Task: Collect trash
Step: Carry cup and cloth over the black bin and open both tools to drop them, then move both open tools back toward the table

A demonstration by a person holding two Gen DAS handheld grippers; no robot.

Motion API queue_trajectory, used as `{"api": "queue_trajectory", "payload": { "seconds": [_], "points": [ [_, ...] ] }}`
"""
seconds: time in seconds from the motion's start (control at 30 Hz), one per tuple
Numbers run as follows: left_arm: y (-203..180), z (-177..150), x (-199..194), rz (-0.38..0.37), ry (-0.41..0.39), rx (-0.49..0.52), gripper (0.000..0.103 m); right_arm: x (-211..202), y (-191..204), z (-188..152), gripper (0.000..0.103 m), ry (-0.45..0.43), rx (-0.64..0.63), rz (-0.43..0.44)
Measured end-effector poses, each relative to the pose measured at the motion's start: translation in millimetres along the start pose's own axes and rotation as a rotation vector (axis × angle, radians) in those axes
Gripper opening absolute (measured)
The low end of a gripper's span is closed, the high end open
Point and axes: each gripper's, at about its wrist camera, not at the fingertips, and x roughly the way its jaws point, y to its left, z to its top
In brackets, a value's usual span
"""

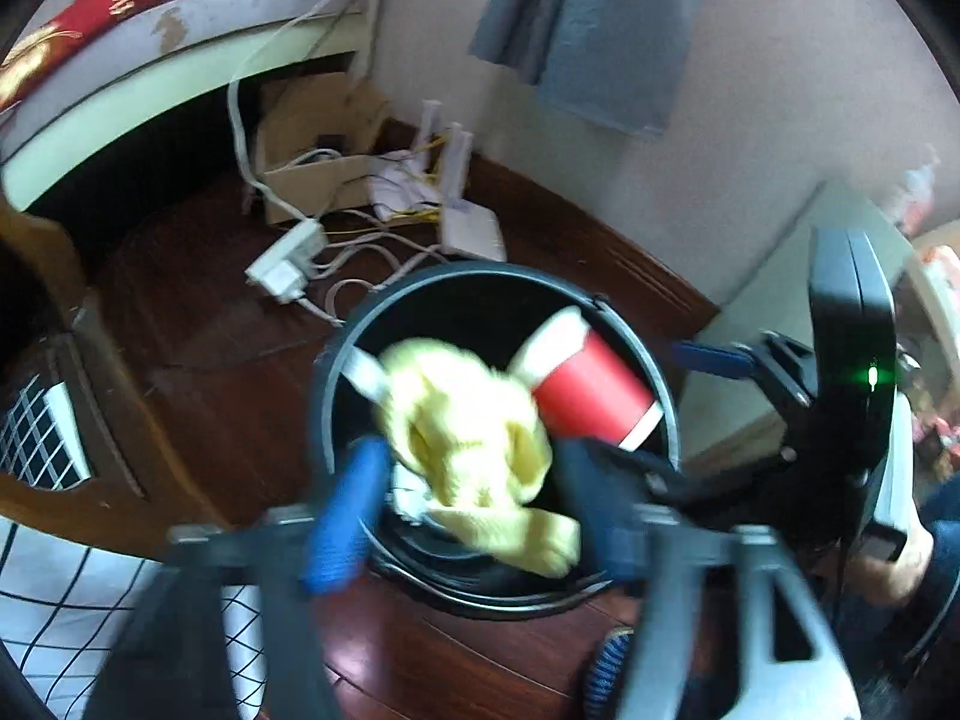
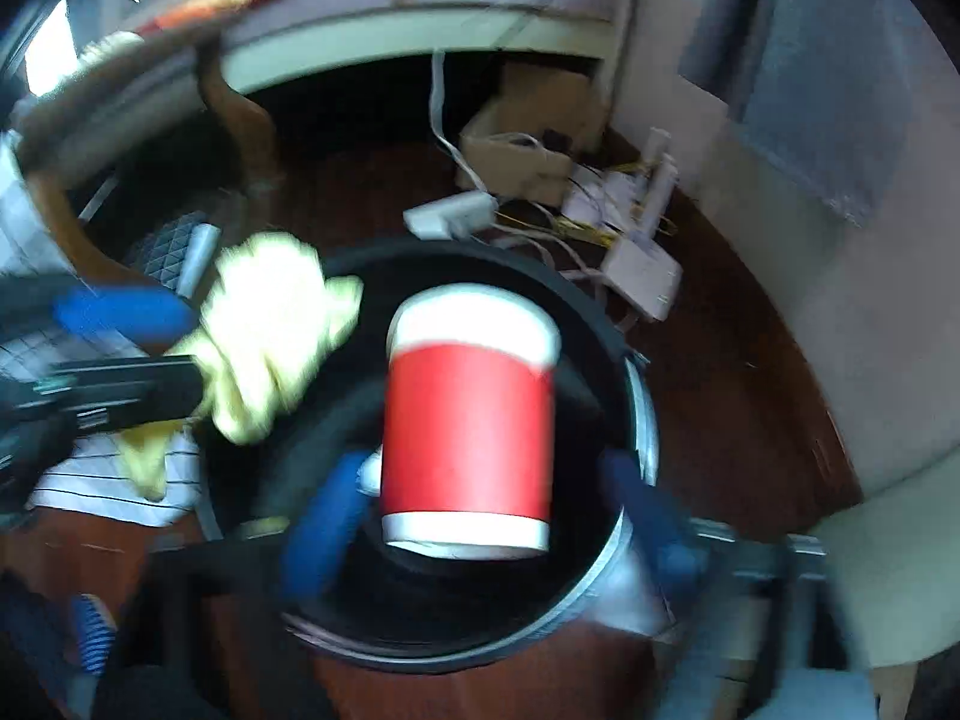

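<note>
Key relation: both pieces of trash over the mouth of the black bin [image 1: 336, 396], straight ahead of and below each pair of tongs; drop path down into the bin.
Left gripper [image 1: 474, 498]: jaws spread, blue pads either side of the yellow crumpled cloth [image 1: 474, 432]; no pad seen pressing on it, so apparently let go; blur leaves some doubt.
Right gripper [image 2: 480, 516]: jaws wide, blue pads clear of the red paper cup [image 2: 471, 426] on both sides; cup apparently loose.
Cup position: over the bin opening, toward its right half in the left wrist view; long axis tilted, white rim up and away from the tongs, base nearest them.
Cloth position: over the left half of the bin, just beside the cup, part of it overhanging the near rim.
Nearer hand: right for the cup, left for the cloth; tongs close side by side.
Inside the bin: some white scraps, dim.
Surroundings: white power strip [image 1: 288, 264], white router [image 1: 474, 234], cardboard box [image 1: 318, 144] and cables on the wooden floor beyond the bin, well apart from the drop.
In the way: nothing across the bin mouth; risk judged to be the cloth snagging on the near rim.
</note>
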Motion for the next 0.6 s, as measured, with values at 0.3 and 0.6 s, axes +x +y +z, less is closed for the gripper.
{"api": "queue_trajectory", "payload": {
  "seconds": [0.3, 0.6],
  "points": [
    [9, -6, -16, 0.146, -0.043, -0.013, 0.098, -13, -22, -7, 0.103, -0.022, 0.097, -0.111],
    [4, -9, -41, 0.187, -0.083, -0.012, 0.098, -41, -13, 2, 0.103, -0.071, 0.113, -0.097]
  ]
}}
